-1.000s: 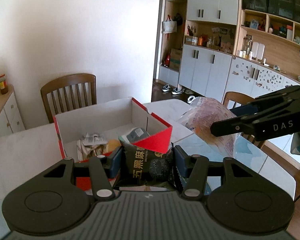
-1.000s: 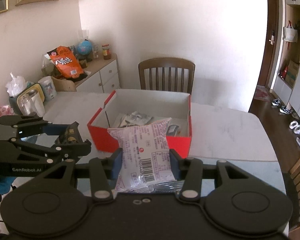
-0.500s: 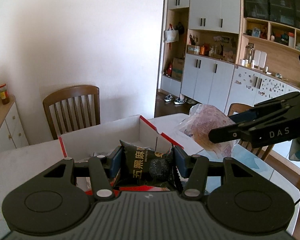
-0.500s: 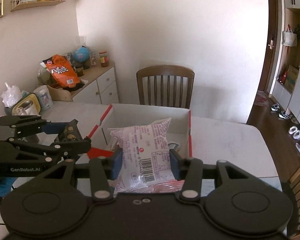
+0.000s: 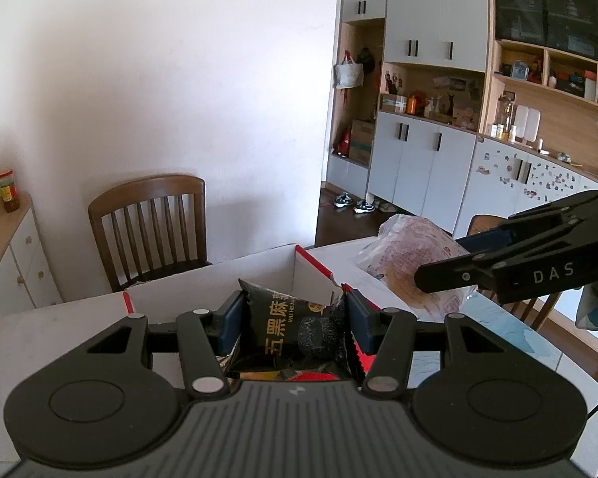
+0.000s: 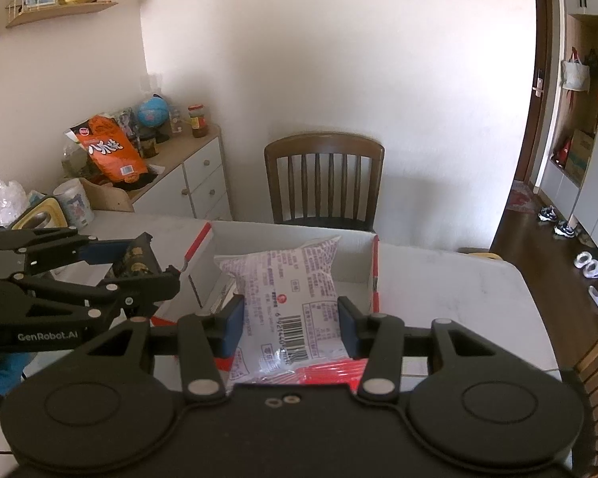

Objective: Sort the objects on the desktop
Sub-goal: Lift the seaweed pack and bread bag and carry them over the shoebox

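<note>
our left gripper [image 5: 293, 320] clamps a crinkly black foil snack packet [image 5: 295, 330], lower centre; our right gripper [image 6: 291, 316] pinches a glossy white plastic pouch [image 6: 287, 290], both above the red-edged white cardboard box [image 6: 372, 275].

Place: we take this for a home, its dining area open to an entry hall.
Seating: a wooden slat-back chair [image 6: 323, 183] at the white bench [image 6: 450, 290].
Storage: a wall of white cabinets [image 5: 422, 167] with cluttered open shelves.
Entry: shoes [image 5: 355, 202] on the dark floor, a tote bag [image 5: 349, 73] hanging.
Sideboard: a snack bag [image 6: 109, 151], a small globe [image 6: 152, 110], a jar [image 6: 197, 116].
</note>
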Available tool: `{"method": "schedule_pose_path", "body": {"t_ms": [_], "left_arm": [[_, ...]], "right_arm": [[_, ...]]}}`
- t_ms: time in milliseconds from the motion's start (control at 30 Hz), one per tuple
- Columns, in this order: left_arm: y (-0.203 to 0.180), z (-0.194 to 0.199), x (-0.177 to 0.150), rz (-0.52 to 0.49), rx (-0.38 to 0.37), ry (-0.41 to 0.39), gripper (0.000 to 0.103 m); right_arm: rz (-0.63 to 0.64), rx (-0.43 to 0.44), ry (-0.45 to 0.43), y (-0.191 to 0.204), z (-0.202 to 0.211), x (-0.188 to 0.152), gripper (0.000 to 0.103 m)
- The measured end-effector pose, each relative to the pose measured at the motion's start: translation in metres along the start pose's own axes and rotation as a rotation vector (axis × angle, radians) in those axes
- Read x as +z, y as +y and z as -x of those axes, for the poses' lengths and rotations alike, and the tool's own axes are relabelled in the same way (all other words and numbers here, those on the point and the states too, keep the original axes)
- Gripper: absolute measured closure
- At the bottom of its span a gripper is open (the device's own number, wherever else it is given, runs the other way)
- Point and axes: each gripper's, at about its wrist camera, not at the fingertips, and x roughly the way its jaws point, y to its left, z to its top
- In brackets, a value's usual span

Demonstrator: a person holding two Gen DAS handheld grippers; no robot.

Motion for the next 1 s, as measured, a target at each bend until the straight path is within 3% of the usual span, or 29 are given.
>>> {"method": "schedule_pose_path", "body": {"t_ms": [1000], "left_arm": [[0.035, -0.064, 0.002, 0.015, 0.010, 0.054, 0.050]], "right_arm": [[-0.032, -0.023, 0.036, -0.011, -0.066, 0.021, 0.056]]}}
